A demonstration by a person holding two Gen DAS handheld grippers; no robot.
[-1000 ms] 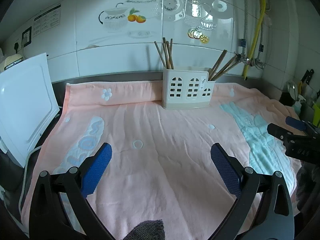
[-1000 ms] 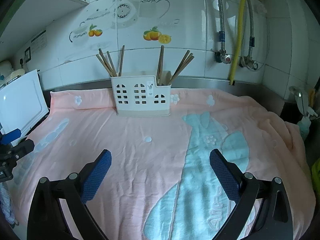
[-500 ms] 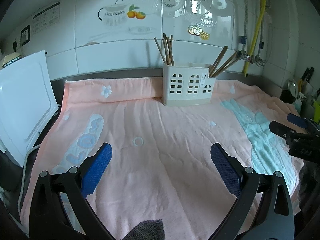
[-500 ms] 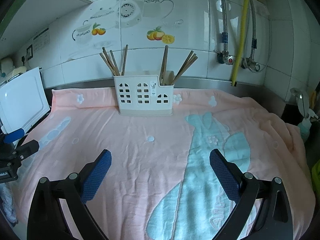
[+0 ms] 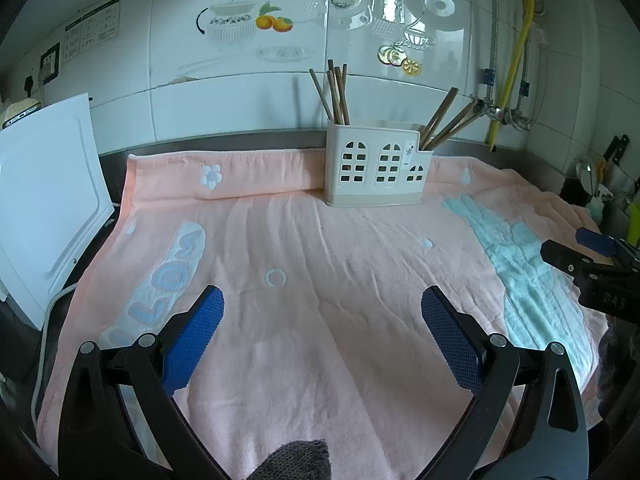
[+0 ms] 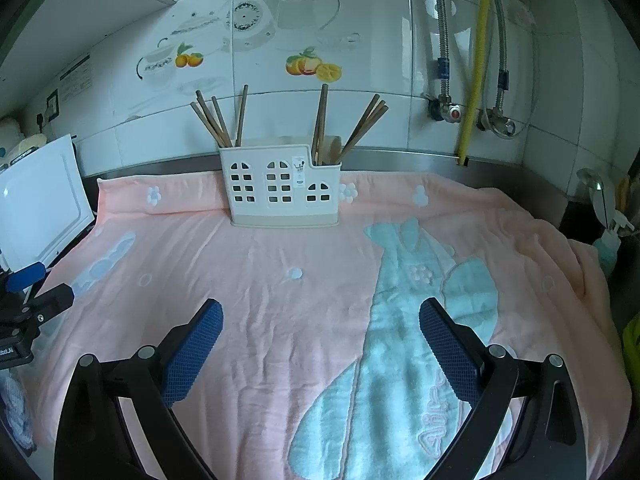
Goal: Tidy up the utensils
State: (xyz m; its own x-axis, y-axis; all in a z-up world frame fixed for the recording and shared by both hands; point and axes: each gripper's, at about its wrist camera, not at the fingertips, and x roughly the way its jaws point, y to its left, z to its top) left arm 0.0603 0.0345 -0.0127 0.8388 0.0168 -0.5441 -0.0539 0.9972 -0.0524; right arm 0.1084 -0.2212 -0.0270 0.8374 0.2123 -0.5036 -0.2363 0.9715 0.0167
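A white plastic utensil holder (image 5: 376,168) with window-shaped holes stands at the back of a pink towel (image 5: 320,280), against the tiled wall. Brown wooden chopsticks (image 5: 336,92) stand in its left compartment and more chopsticks (image 5: 448,120) lean out of its right one. It also shows in the right wrist view (image 6: 282,184), with chopsticks (image 6: 218,120) on both sides. My left gripper (image 5: 322,312) is open and empty, low over the towel's front. My right gripper (image 6: 320,320) is open and empty too. Each gripper shows at the edge of the other's view.
A white cutting board (image 5: 48,200) leans at the left edge of the counter. Pipes and a yellow hose (image 6: 476,64) run down the wall at the right. A spray bottle (image 6: 608,224) and kitchen items stand past the towel's right edge.
Both grippers have drawn back and risen slightly, so the holder looks a little farther away. Both stay open and empty.
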